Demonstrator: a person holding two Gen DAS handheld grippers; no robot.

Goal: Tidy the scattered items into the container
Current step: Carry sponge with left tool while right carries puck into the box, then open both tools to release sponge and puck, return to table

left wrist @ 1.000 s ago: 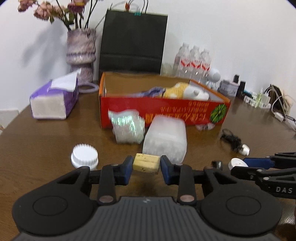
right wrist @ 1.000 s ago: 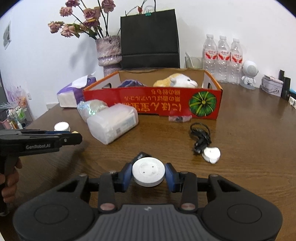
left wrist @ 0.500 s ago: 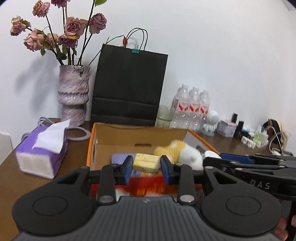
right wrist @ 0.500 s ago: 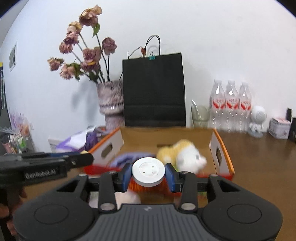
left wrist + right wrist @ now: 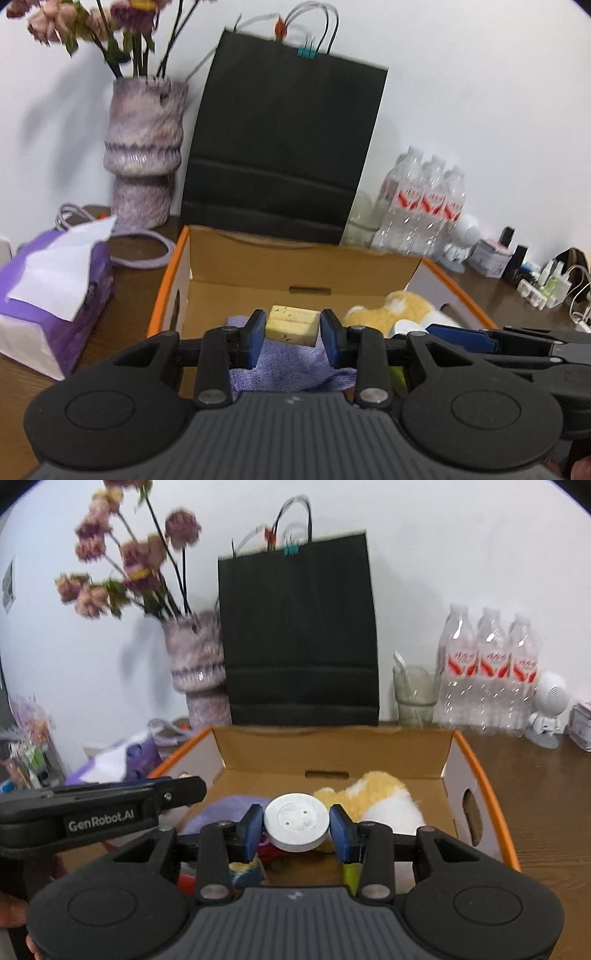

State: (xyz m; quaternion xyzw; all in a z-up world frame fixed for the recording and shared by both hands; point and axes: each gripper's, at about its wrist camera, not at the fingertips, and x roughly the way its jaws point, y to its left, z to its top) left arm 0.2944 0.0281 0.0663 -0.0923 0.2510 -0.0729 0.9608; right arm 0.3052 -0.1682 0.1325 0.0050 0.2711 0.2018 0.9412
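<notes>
Brown wooden table (image 5: 546, 797), white wall (image 5: 443, 535), open cardboard box (image 5: 332, 746)

— Where is free room seen inside the cardboard box (image 5: 458, 768)?

— A bare strip of floor is seen along the far wall, behind the plush toy (image 5: 373, 797) and the purple cloth (image 5: 291, 369). The open top is unobstructed from above.

— What is blocking the rest?

— The right half is filled by the plush toy, the near left by the cloth. The 2 grippers are crowded side by side over the box: the left gripper (image 5: 293, 328) (clamped on a yellow block (image 5: 293, 325)) and the right gripper (image 5: 296, 825), closed on a white disc (image 5: 296, 821).

— And around the box?

— The back is walled off by the black paper bag (image 5: 299, 635), the vase (image 5: 146, 147) and 3 water bottles (image 5: 487, 672). The tissue pack (image 5: 55, 295) stands near the left wall; bare table (image 5: 546, 794) lies to the right.
</notes>
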